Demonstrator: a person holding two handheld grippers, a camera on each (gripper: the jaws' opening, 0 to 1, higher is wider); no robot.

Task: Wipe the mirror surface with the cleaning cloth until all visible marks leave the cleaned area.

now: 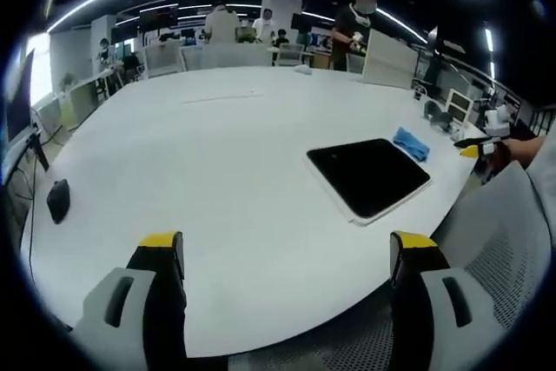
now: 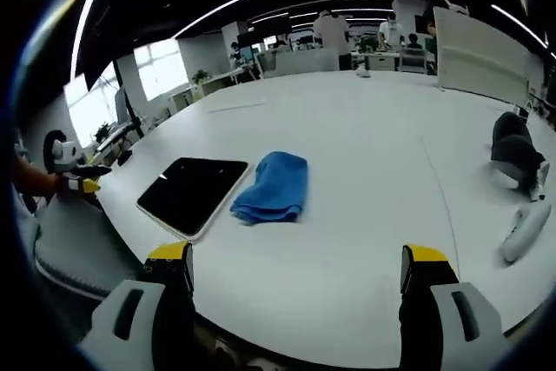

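**A:** Yellow-tipped jaws first: what are they doing?

**B:** Both pairs stand wide apart with nothing between them. The left gripper hangs over the near edge of the white table; the right gripper does the same from the other side.

**A:** And the things to work with?

**B:** Ahead of the right gripper lies the blue cleaning cloth, bunched and folded, just beside the mirror, a dark flat panel in a pale frame. In the left gripper view the mirror sits to the right, with the cloth at its far corner.

**A:** How will the cloth handle?

**B:** Soft, light and floppy, I'd judge. Pinch a raised fold near its middle. The mirror looks rigid and probably fragile, and may slide under wiping, so press gently.
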